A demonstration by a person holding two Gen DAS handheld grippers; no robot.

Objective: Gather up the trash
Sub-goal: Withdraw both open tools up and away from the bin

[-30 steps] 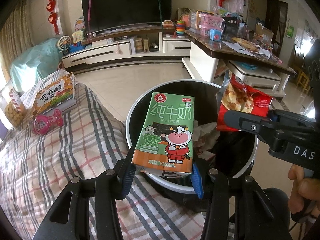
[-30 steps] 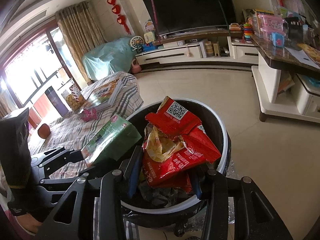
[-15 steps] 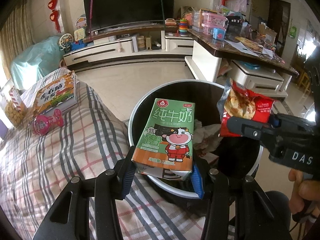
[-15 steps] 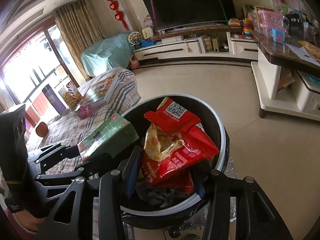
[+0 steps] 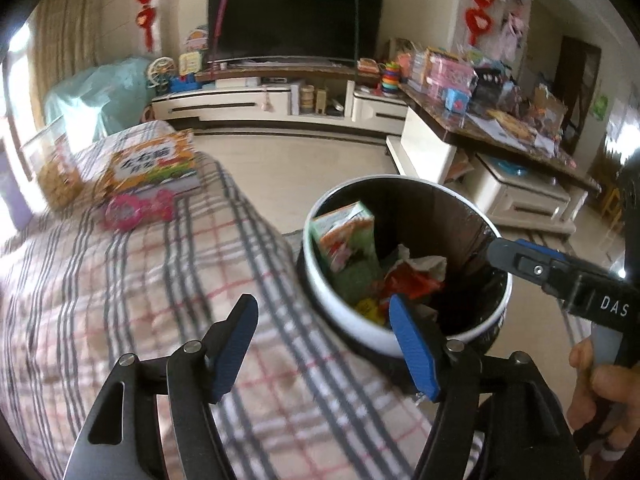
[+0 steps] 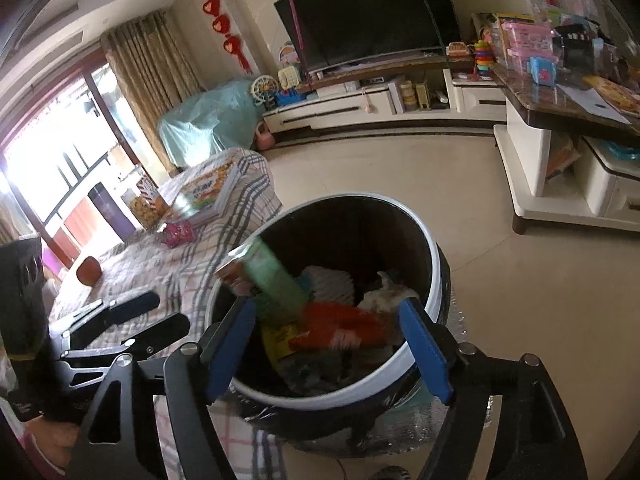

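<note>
Dropped carton (image 5: 347, 242); both claws (image 5: 326, 350) wide, empty

The green milk carton (image 5: 348, 240) is leaning tilted inside the trash bin (image 5: 348, 326), against the wall ahead of the left hand-held gripper (image 5: 324, 344), its orange end uppermost. The red snack bag (image 6: 340, 330) is lying crumpled among the trash, just ahead of the right hand-held gripper (image 6: 326, 354), beside the carton's lower end. The round, dark bin is standing upright, showing a white rim.
</note>
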